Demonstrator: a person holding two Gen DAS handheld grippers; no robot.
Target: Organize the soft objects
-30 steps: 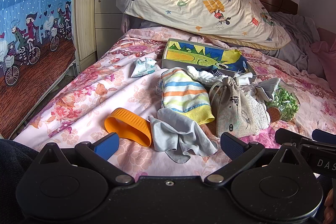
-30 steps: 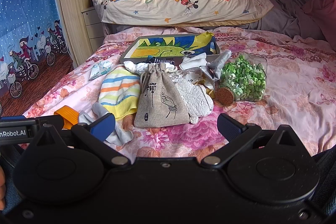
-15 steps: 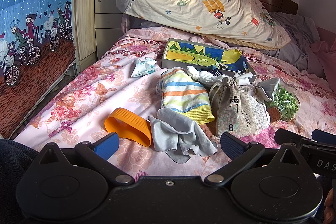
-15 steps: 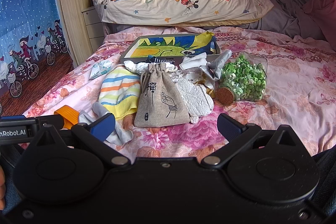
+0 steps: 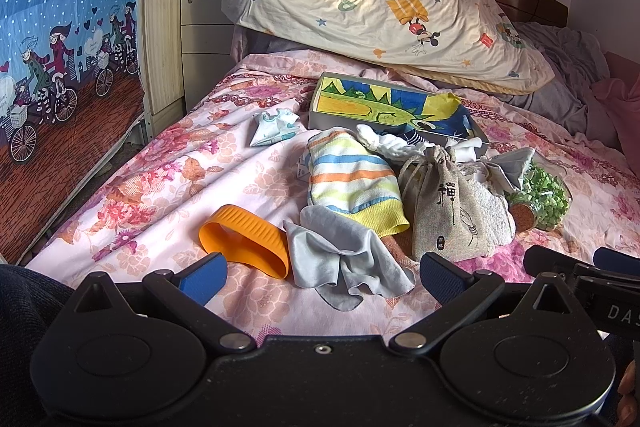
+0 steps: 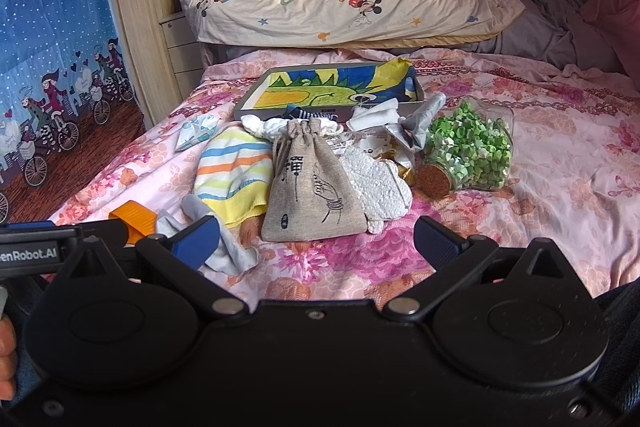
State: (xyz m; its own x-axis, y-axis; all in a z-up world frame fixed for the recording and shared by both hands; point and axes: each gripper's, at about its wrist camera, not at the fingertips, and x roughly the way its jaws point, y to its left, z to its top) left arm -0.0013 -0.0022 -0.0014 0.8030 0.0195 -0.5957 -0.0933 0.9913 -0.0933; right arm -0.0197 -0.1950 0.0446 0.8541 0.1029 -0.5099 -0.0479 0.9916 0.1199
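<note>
Floral bedsheet; grey cloth between left gripper's spread jaws

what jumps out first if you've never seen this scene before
The eye goes first to the heap of soft things mid-bed: a striped sock, a linen drawstring pouch beside it, a crumpled grey cloth nearest the camera. Behind them lies a box with a bright dinosaur picture. A tipped jar of green bits and an orange ring flank the heap.
</note>
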